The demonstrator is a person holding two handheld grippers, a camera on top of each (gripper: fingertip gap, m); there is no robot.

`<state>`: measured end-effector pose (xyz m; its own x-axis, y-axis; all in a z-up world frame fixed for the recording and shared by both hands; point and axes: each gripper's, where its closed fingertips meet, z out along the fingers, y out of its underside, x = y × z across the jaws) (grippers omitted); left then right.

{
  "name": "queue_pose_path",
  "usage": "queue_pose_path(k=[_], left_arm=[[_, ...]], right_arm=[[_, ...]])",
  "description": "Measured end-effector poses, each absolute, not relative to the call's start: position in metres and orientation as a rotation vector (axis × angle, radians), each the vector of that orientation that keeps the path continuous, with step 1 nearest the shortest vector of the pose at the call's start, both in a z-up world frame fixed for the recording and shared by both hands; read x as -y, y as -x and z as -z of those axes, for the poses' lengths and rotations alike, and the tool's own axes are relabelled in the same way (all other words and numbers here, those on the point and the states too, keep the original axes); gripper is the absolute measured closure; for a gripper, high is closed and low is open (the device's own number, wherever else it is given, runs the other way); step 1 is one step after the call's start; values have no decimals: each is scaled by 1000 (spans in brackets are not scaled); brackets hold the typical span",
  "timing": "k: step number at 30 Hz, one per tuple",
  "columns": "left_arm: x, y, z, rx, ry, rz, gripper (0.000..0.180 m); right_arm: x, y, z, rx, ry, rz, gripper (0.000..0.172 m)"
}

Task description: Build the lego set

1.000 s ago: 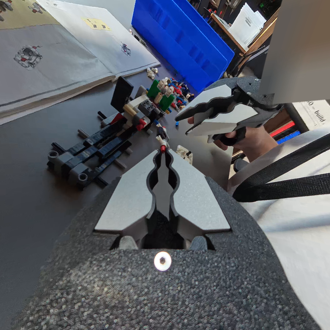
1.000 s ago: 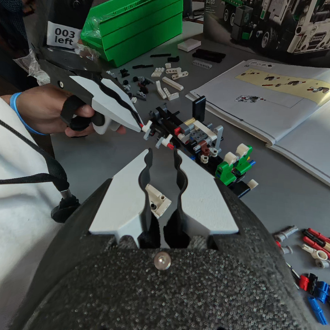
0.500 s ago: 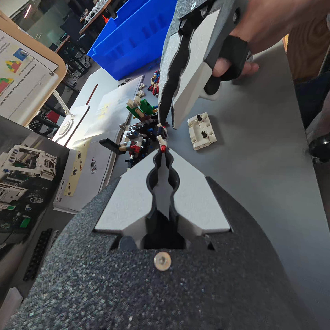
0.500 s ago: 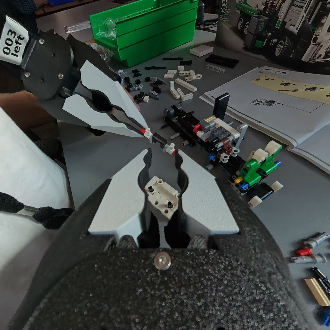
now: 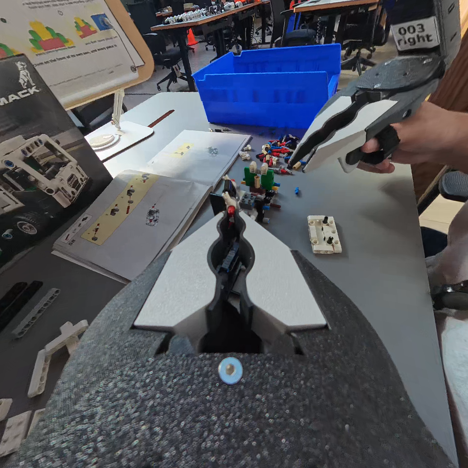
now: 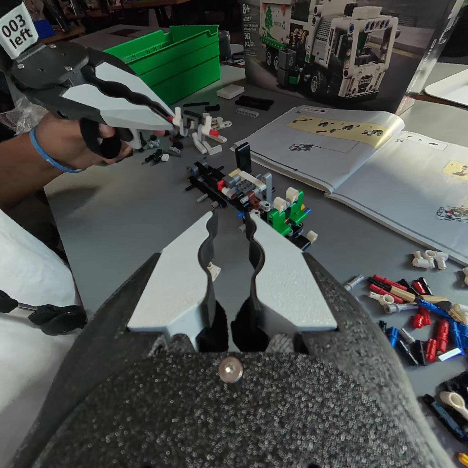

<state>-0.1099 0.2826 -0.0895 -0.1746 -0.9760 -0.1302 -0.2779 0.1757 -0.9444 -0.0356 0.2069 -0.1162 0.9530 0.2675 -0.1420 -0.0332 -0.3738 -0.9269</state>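
Two hand-held grippers: the left hand-held gripper [image 5: 231,215] is clamped on a small red, white and black plastic pin assembly [image 5: 229,196], raised above the grey table [image 5: 354,291]; the right hand-held gripper [image 6: 229,217] stands apart, bare, beside the black-and-green brick chassis [image 6: 253,197].

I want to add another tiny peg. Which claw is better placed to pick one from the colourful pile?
Probably the right claw: open, empty, right at the peg pile. The left claw is shut on a small red-ended piece.
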Motion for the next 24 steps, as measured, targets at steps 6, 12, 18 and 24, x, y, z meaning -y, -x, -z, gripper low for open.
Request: queue_pose_path(k=[6,12,18,24], left_arm=[[-347,94,78,-1487,1457,1103,178],[-383,73,79,-1379,1491,1085,179],[-387,60,94,-1432,1457,1074,178],[-385,57,106,-1530,1397,956,178]], right_arm=[[-206,1,111,87,1856,-296,154],[-201,0,115,55,1812,-408,155],[-203,-7,113,67,1798,-375,156],[-205,-8,110,75,1779,-386,155]])
